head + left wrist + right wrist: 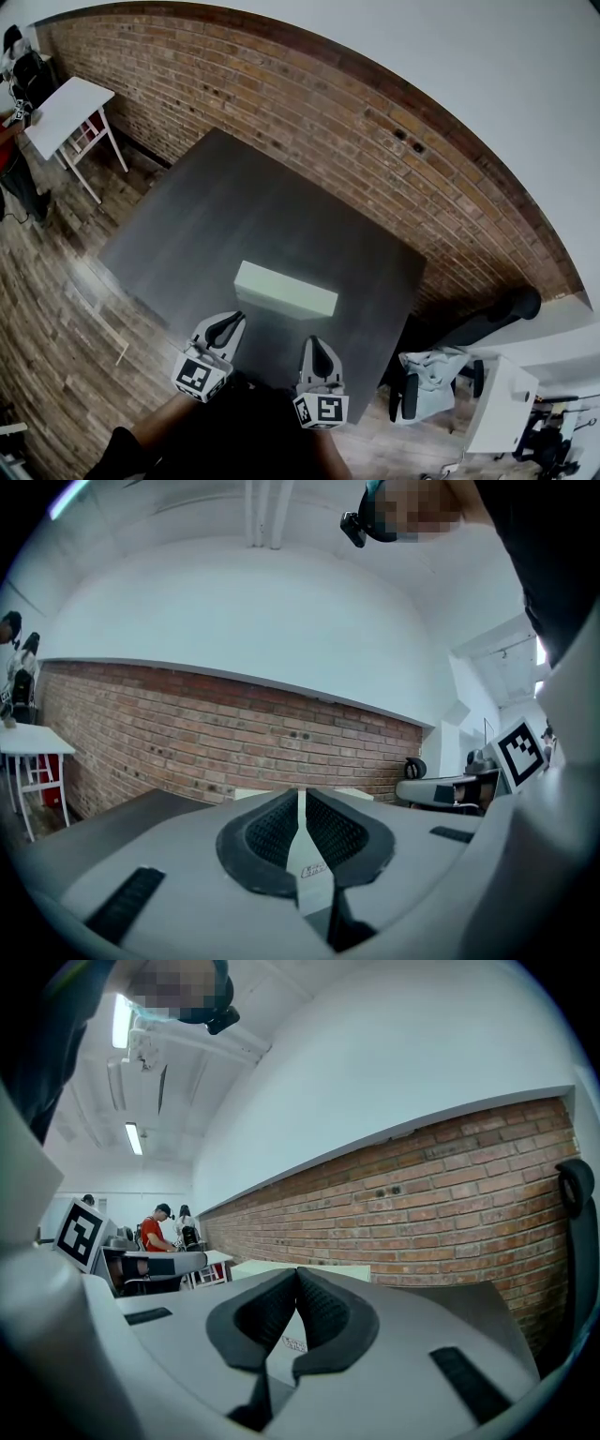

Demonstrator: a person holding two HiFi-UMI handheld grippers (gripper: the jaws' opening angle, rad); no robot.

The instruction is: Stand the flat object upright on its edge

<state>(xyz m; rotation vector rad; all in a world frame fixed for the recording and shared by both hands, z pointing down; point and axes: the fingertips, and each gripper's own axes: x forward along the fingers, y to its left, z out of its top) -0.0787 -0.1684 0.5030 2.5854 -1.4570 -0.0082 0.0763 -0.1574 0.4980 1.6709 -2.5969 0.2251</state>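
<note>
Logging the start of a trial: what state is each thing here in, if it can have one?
white box: lying flat on the table, not yet upright.
left gripper: shut, empty, apart from the box.
right gripper: shut, empty, apart from the box.

Office-like workroom: a brick wall (309,84) runs ahead of the left gripper (236,319) and right gripper (312,342), plank floor (56,281) lies around the dark table (234,206), a white desk (66,108) stands far to their left, office chairs (506,307) to their right, tube lights (134,1136) overhead.
</note>
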